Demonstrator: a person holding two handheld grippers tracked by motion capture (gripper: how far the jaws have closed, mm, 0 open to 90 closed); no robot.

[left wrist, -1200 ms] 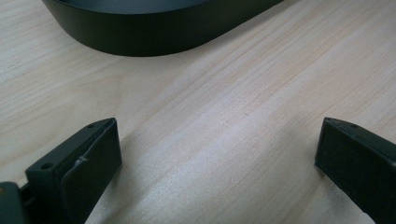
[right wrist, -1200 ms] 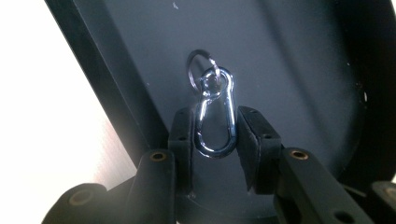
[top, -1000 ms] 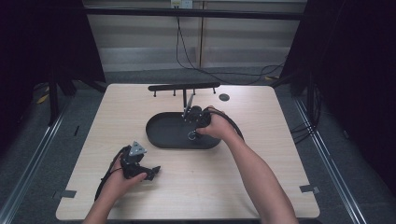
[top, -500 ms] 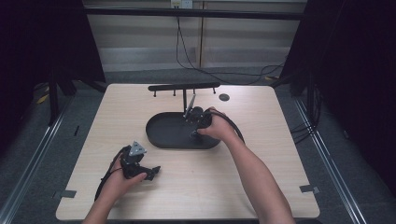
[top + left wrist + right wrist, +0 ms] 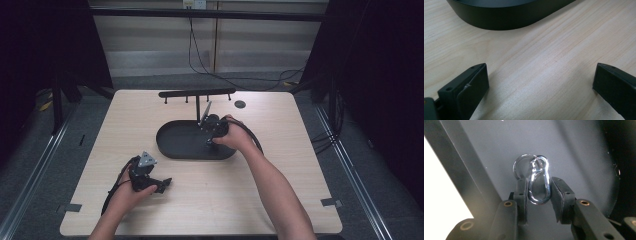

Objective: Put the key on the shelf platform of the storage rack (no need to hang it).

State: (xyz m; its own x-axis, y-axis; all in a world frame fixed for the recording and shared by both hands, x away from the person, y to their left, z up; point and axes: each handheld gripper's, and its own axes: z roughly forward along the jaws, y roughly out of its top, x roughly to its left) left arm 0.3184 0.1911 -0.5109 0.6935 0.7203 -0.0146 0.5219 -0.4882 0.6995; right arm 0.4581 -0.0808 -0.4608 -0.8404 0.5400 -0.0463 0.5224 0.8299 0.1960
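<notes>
Your right gripper (image 5: 539, 188) pinches the shiny steel carabiner with its key ring (image 5: 537, 178) over the black oval tray (image 5: 175, 145); lift straight. Left gripper (image 5: 540, 82) rests spread near the table's front-left corner.

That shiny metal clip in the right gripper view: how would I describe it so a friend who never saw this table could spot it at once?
Start at the light wooden table and find the black oval tray at its middle. Over the tray's right end, the right gripper has its two black jaws closed on the clip. It is a small silver snap hook with a round ring on top, the one bright thing among black parts.
</notes>
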